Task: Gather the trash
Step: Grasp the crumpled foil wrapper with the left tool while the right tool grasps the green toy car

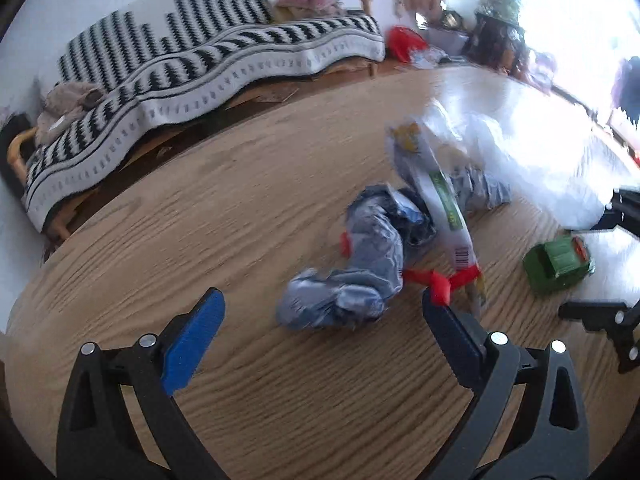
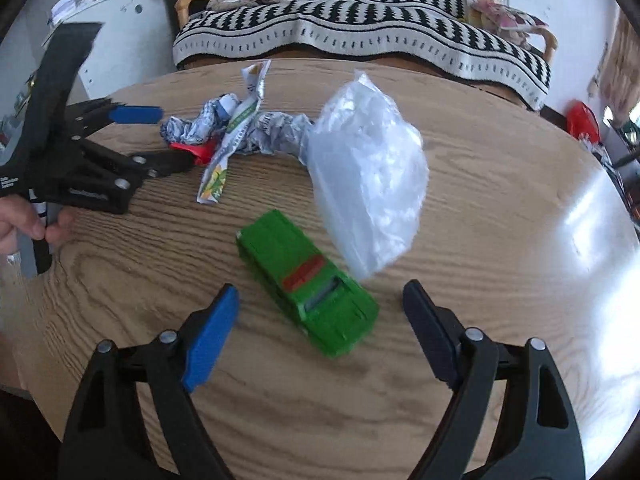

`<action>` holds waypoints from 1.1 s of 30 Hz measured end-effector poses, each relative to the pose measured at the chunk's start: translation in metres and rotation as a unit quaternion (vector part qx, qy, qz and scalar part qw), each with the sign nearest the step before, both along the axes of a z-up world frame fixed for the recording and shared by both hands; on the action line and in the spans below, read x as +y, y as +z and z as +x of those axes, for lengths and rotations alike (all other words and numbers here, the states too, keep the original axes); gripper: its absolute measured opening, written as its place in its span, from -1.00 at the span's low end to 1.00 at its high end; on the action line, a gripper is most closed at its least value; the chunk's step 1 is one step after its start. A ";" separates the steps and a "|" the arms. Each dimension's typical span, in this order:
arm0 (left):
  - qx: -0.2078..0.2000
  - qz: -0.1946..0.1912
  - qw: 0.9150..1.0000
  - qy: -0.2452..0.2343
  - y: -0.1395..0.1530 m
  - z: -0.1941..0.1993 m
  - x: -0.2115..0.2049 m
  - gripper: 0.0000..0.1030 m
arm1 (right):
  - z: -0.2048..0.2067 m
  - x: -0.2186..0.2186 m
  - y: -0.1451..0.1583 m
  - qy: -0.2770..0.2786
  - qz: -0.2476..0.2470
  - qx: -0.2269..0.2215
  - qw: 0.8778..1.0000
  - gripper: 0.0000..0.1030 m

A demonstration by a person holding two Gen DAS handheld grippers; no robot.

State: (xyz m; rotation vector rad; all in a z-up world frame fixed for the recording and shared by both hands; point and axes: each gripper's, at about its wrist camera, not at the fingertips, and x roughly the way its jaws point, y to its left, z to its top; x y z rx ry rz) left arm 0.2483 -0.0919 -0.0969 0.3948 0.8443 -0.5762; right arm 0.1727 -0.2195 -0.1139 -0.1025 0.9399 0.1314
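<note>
Left tongs [image 1: 320,312] spread wide, empty, angled down with the crumpled grey wrapper [image 1: 352,272] just ahead between the tips — lined up, apparently, for a pinch. Red scrap [image 1: 438,280] touching the right-hand finger. Long white-green packet [image 1: 440,200] draped across the wrapper beyond.

Right tongs [image 2: 320,308] also released, gripping nothing, straddling the near end of a green toy car [image 2: 308,280] — pads clear of it. Clear plastic bag [image 2: 368,176] farther out on the wooden desk [image 2: 500,208], likely waiting for the trash.
</note>
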 end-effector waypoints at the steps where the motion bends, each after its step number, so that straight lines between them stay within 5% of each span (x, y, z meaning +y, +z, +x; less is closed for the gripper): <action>1: 0.003 0.002 1.000 -0.010 -0.001 0.000 -0.004 0.84 | 0.000 0.003 0.001 0.006 0.000 -0.001 1.000 0.18; 3: -0.005 -0.006 1.000 -0.023 0.002 -0.003 -0.007 0.56 | 0.000 0.007 0.003 0.011 0.003 -0.001 1.000 -0.19; 5: 0.000 -0.010 1.000 -0.029 0.003 -0.007 -0.008 -0.07 | -0.002 0.012 0.004 0.013 0.007 0.001 1.000 -0.23; 6: 0.000 -0.008 1.000 -0.025 0.003 -0.008 -0.008 -0.17 | -0.004 0.014 0.004 0.013 0.008 0.000 1.000 -0.24; 12: 0.001 0.005 1.000 -0.009 0.013 -0.022 0.007 -0.23 | -0.024 0.022 0.015 0.005 0.022 -0.003 1.000 -0.28; 18: 0.028 -0.041 0.994 0.100 0.035 -0.039 0.049 -0.23 | -0.050 0.021 0.047 -0.011 0.060 -0.025 0.998 -0.28; 22: 0.030 -0.015 0.990 0.138 0.034 -0.071 0.065 -0.23 | -0.068 0.021 0.062 -0.024 0.078 -0.029 0.996 -0.27; 33: 0.025 -0.038 0.985 0.166 0.063 -0.140 0.064 -0.23 | -0.114 -0.007 0.090 -0.068 0.099 -0.049 0.991 -0.27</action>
